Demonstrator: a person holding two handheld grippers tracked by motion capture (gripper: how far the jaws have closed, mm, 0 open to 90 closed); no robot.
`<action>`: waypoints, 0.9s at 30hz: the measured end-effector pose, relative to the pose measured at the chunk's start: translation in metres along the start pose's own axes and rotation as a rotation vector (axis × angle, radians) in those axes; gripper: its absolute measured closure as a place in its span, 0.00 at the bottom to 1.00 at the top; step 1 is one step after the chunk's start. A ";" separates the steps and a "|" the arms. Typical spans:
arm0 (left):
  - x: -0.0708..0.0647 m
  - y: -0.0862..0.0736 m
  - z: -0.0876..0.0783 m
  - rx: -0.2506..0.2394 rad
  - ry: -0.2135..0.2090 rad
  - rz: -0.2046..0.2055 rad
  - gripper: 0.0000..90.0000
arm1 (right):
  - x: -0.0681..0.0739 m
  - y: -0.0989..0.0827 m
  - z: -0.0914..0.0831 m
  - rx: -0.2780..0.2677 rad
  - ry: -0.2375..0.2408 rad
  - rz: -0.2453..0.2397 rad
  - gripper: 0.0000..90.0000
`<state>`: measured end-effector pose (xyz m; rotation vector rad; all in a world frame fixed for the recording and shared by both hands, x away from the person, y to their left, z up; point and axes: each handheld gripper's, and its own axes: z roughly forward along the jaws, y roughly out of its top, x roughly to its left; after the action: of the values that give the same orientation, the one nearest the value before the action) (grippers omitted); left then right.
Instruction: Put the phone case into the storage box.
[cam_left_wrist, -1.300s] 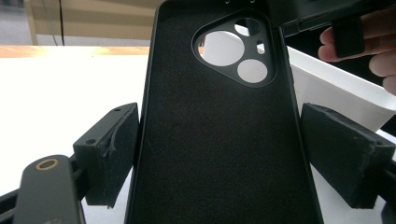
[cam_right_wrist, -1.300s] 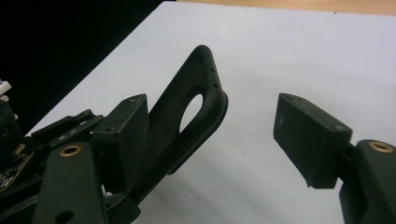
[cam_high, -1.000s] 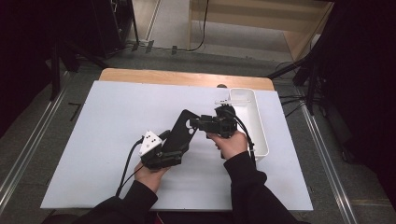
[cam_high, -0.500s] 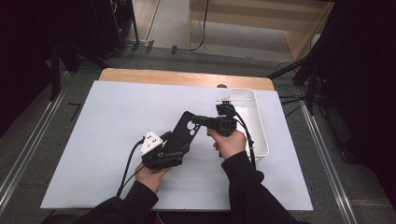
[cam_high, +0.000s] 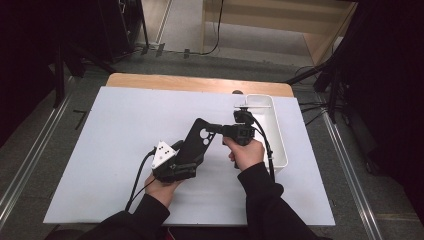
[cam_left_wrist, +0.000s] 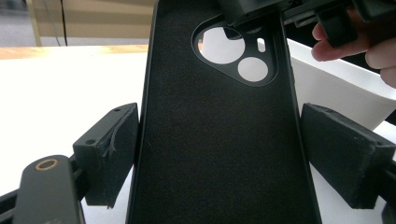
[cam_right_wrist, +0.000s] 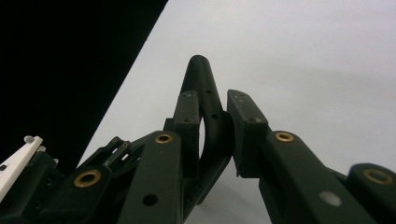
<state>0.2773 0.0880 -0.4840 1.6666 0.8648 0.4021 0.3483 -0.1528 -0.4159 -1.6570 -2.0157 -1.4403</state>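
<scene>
two hands come in from the bottom of the high view, both in dark sleeves, and meet over the middle of the white table (cam_high: 100, 150).

the left hand (cam_high: 161, 189) is low and near the person. it holds the left gripper (cam_high: 184, 159), which points up and away toward the far right. its jaws are spread wide and press on the two long sides of a black phone case (cam_high: 197, 140). in the left gripper view the phone case (cam_left_wrist: 219, 140) stands between the two pads, with its soft dark inside facing the camera and the camera hole near the top.

the right hand (cam_high: 246, 152) is a bit farther away, wrist bent, fist wrapped round its tool. the right gripper (cam_high: 214, 128) points sideways to the left, at the far end of the case. its jaws have just been closing, and now they are pressed together on the thin edge of the case. in the right gripper view the pads (cam_right_wrist: 247, 126) pinch the curved black rim (cam_right_wrist: 205, 107) between them.

the case is lifted off the table, tilted, held by both tools. a white tray (cam_high: 280, 145) sits just to the right of the right hand.
</scene>
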 end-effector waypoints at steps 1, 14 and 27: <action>0.000 0.000 0.000 -0.003 0.001 -0.001 0.15 | 0.000 0.000 0.000 -0.002 0.003 0.000 0.81; -0.001 0.002 0.000 -0.013 -0.012 0.013 0.15 | 0.004 0.003 -0.006 0.009 0.020 0.004 0.83; 0.002 0.021 -0.004 0.077 -0.052 -0.039 0.09 | 0.009 0.005 -0.014 -0.022 0.001 -0.043 0.83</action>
<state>0.2830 0.0906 -0.4630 1.7207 0.8820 0.3006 0.3436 -0.1581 -0.3999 -1.6318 -2.0541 -1.4824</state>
